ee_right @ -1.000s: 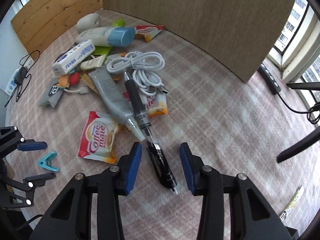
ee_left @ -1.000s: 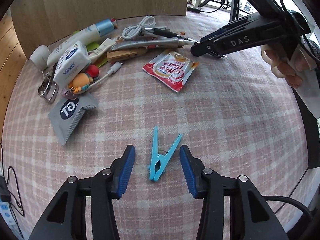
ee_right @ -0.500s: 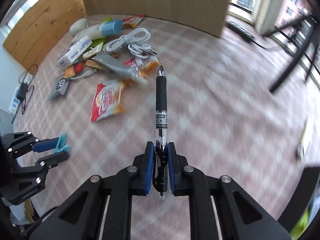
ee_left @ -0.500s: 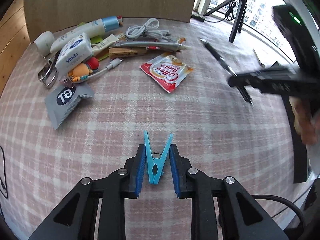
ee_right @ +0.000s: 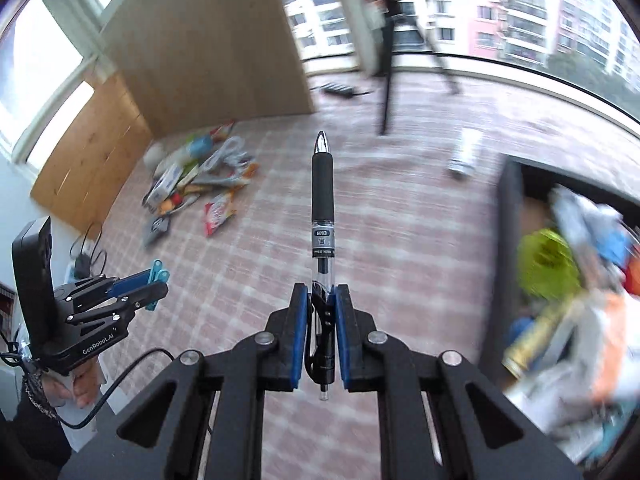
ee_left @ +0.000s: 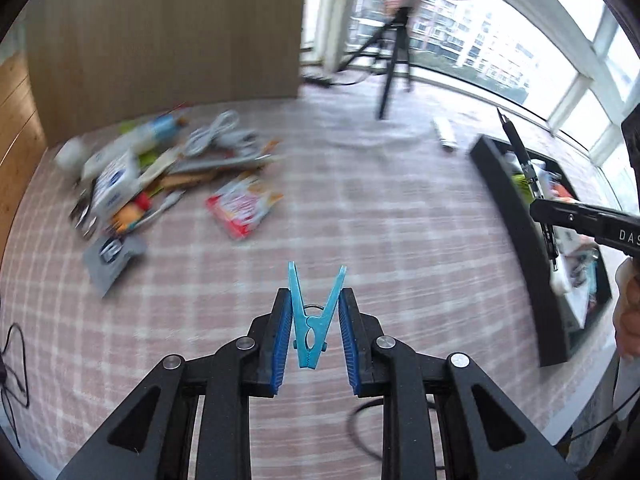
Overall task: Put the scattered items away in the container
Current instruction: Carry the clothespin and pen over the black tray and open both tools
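My left gripper (ee_left: 314, 300) is shut on a blue clothespin (ee_left: 313, 320) and holds it above the checked cloth. My right gripper (ee_right: 322, 300) is shut on a black pen (ee_right: 322, 200) that points forward. The pen also shows in the left wrist view (ee_left: 528, 172), over the black container (ee_left: 516, 216) at the right. In the right wrist view the container (ee_right: 506, 208) is at the right, with several items inside. The left gripper with the clothespin shows at the left there (ee_right: 154, 280).
A pile of scattered items (ee_left: 160, 172) lies at the back left of the cloth, with a red-and-white sachet (ee_left: 240, 208) near it. A small white tube (ee_left: 444, 134) lies near the container. A wooden board (ee_left: 160, 28) and a tripod (ee_left: 392, 48) stand behind.
Both grippers have swung right with their loads. The pen now hangs over the container. The clothespin is lifted off the cloth and the pile has slid left in view.
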The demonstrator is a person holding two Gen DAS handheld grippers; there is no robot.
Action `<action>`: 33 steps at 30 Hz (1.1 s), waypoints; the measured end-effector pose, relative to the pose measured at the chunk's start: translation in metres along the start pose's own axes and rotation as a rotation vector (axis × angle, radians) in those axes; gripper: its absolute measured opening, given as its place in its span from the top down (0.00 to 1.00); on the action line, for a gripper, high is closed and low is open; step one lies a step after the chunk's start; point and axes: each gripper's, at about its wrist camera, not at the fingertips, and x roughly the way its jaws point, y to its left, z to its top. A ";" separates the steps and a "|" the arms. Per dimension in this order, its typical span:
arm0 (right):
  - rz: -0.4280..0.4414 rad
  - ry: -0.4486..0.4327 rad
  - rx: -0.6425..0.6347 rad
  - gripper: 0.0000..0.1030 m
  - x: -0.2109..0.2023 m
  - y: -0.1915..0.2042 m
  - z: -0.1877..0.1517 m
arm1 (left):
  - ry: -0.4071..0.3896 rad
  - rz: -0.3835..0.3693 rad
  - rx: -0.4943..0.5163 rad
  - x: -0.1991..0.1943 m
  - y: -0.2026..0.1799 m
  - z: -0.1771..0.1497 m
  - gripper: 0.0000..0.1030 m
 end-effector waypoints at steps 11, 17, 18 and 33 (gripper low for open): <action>-0.208 -0.096 0.233 0.87 -0.103 -0.121 -0.071 | -0.026 -0.179 0.162 0.003 -0.139 0.025 0.78; -0.291 -0.111 0.300 0.87 -0.139 -0.174 -0.104 | -0.013 -0.262 0.241 0.009 -0.216 0.026 0.78; -0.302 -0.111 0.308 0.87 -0.143 -0.181 -0.108 | -0.010 -0.271 0.249 0.010 -0.228 0.025 0.78; -0.349 -0.085 0.336 0.62 -0.160 -0.237 -0.131 | 0.043 -0.306 0.265 0.026 -0.297 0.005 0.47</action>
